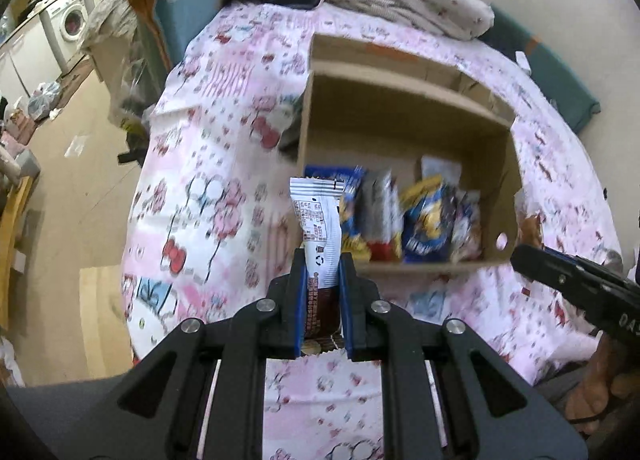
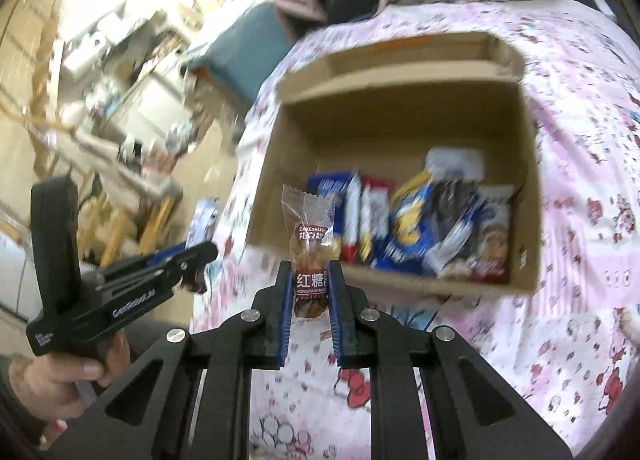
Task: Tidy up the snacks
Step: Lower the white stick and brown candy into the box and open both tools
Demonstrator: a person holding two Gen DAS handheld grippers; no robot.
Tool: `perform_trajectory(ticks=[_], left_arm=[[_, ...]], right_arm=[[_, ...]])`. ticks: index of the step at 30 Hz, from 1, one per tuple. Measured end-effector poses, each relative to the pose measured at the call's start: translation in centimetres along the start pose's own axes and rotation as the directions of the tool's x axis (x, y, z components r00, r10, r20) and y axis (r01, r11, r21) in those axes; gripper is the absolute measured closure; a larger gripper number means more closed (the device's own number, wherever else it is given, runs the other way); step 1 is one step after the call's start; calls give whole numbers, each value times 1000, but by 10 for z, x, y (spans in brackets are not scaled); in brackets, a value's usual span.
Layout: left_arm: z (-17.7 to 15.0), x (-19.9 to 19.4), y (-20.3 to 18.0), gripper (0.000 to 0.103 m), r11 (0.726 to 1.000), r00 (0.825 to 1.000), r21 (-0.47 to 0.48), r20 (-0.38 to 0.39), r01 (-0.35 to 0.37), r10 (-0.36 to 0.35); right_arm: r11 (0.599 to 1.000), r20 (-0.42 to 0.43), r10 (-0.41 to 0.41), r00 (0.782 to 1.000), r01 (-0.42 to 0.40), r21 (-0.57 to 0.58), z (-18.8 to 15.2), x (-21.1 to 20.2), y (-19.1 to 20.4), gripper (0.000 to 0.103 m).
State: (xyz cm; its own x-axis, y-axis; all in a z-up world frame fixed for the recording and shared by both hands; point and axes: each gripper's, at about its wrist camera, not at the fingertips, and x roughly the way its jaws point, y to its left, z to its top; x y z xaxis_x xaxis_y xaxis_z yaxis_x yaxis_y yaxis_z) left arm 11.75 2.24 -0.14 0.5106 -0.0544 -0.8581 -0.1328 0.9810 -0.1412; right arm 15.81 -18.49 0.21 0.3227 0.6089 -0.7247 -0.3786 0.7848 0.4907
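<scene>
The left gripper [image 1: 323, 260] has its jaws pinching a white and brown snack packet [image 1: 318, 219] that stands upright between them, above the pink patterned bedsheet [image 1: 208, 187] just before the near wall of the cardboard box [image 1: 400, 123]. The right gripper [image 2: 308, 272] has its jaws pinching a clear-wrapped brown snack [image 2: 310, 236], also just short of the box. Several snack packs [image 2: 416, 227] lie crowded along the box's near side.

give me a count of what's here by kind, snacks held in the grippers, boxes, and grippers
Held snacks: 2, white-and-brown packet and clear brown-sugar packet
Cardboard box: 1
Grippers: 2, left gripper and right gripper
Total: 5
</scene>
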Motion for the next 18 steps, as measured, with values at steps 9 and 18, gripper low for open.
perform_trajectory(ticks=[9, 18], left_arm=[[50, 20, -35, 91, 998, 1000, 61, 16, 13, -14], [59, 59, -53, 91, 998, 999, 53, -20, 37, -36]], right_arm=[[990, 49, -64, 997, 57, 129, 28, 9, -42, 86], [968, -8, -84, 996, 84, 238, 24, 29, -75, 86]])
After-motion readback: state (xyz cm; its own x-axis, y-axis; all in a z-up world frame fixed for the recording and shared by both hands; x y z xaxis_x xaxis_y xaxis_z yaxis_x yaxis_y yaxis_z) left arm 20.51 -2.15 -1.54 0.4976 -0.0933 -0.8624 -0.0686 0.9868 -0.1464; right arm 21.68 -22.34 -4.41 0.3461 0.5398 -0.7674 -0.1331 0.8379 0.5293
